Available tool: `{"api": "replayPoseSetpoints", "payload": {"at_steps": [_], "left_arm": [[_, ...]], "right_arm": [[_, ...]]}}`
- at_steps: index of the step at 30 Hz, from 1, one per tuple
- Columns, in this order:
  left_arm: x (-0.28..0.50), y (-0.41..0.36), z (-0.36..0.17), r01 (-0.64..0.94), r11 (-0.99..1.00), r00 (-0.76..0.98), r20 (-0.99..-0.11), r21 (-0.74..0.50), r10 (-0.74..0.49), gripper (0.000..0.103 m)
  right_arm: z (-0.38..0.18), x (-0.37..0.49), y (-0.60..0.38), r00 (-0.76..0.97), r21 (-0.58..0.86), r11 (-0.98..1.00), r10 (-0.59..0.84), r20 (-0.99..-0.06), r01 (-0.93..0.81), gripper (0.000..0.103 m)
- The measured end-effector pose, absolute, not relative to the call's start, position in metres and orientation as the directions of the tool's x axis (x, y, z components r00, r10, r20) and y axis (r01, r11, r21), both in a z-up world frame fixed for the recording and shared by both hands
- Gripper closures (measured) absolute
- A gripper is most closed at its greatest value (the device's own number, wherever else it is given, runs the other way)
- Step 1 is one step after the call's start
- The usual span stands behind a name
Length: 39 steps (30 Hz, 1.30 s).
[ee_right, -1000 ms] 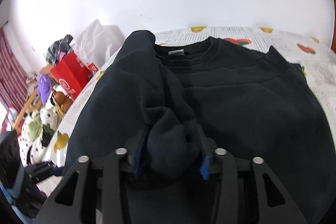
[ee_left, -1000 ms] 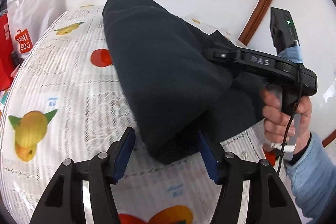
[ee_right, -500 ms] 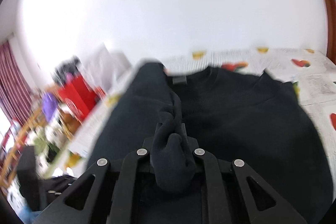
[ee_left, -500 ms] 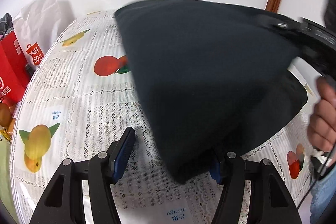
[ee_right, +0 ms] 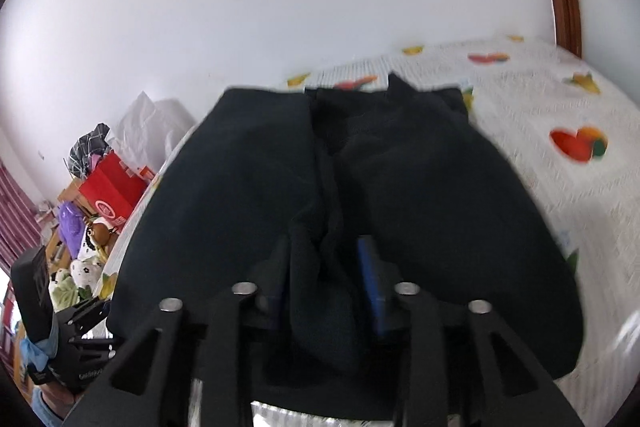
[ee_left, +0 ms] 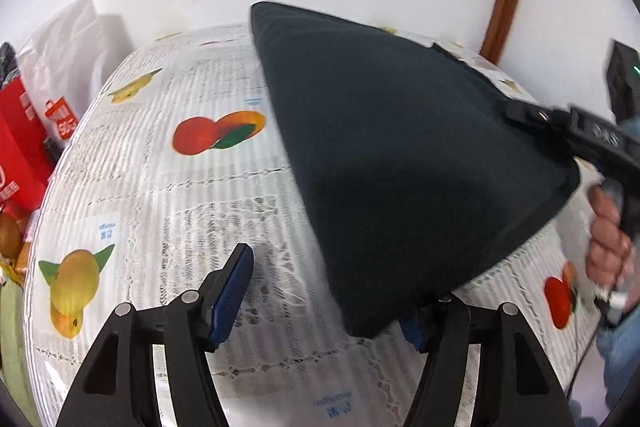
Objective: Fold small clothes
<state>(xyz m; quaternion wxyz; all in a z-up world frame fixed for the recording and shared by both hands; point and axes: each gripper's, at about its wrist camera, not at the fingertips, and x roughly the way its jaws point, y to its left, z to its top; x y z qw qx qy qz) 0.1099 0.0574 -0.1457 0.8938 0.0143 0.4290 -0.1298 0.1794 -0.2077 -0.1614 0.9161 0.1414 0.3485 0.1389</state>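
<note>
Nearest, right gripper (ee_right: pixel 324 279) with jaws just reopened, a bunched fold of the dark sweater (ee_right: pixel 248 195) lying loose between the blue pads (ee_right: pixel 370 283). Left gripper (ee_left: pixel 328 295) spread wide, sweater's near corner draped over its right finger, nothing pinched. Beyond, sweater spread mid-table on the fruit-print tablecloth (ee_left: pixel 168 187). Far left, red bag (ee_right: pixel 108 191) by the wall.
</note>
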Motion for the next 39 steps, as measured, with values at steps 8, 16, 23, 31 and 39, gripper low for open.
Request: {"api": "replayPoseSetpoints", "payload": {"at_steps": [8, 16, 23, 31, 39], "left_arm": [[0.122, 0.029, -0.146, 0.245, 0.967, 0.582, -0.788, -0.066, -0.201, 0.034], [0.124, 0.027, -0.150, 0.221, 0.974, 0.597, -0.783, -0.052, -0.178, 0.031], [0.124, 0.026, -0.149, 0.219, 0.974, 0.598, -0.783, -0.047, -0.172, 0.030], [0.122, 0.027, -0.148, 0.222, 0.973, 0.608, -0.771, -0.064, -0.190, 0.030], [0.120, -0.004, -0.144, 0.269, 0.963, 0.606, -0.773, -0.026, -0.190, 0.028]], "right_arm": [[-0.175, 0.232, -0.197, 0.607, 0.416, 0.894, 0.427, -0.671, -0.169, 0.049], [-0.147, 0.220, -0.194, 0.678, 0.353, 0.901, 0.425, -0.600, -0.252, 0.095], [-0.132, 0.198, -0.261, 0.776, 0.389, 0.911, 0.344, -0.529, -0.139, 0.095], [-0.163, 0.203, -0.268, 0.709, 0.324, 0.942, 0.284, -0.645, -0.083, 0.070], [-0.168, 0.224, -0.263, 0.644, 0.396, 0.911, 0.373, -0.668, -0.117, 0.063]]}}
